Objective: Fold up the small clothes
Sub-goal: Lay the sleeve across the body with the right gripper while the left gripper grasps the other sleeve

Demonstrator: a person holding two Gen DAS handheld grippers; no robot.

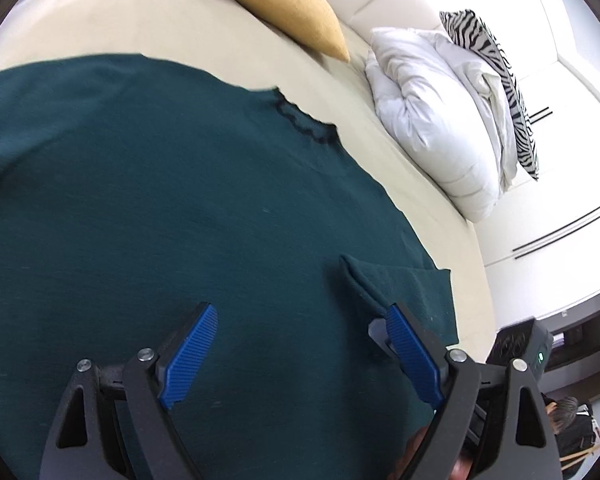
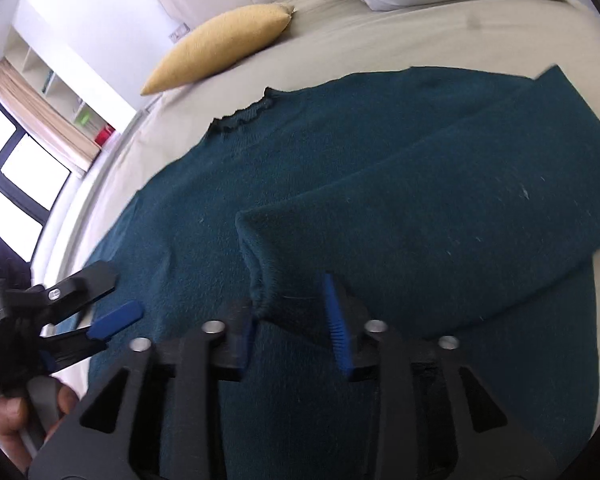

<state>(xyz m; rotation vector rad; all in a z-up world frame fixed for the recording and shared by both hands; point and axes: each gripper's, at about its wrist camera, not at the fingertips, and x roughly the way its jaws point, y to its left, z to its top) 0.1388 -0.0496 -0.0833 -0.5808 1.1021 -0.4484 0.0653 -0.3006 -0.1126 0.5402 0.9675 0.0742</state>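
Dark-teal sweater [image 2: 340, 168] spread flat on beige bed sheet [image 1: 204, 24], one sleeve [image 2: 440, 208] folded across body – mustard cushion [image 1: 276, 0], white duvet [image 1: 432, 104] and zebra pillow [image 1: 496, 68] near headboard, window [image 2: 16, 160] w/ curtain beyond; left gripper [image 1: 300, 320] jaws wide, nothing between; right gripper [image 2: 292, 312] part-open astride sleeve cuff.

One green sweater [image 1: 160, 200], one yellow cushion [image 1: 276, 0], one zebra-striped pillow [image 1: 496, 76], two grippers.
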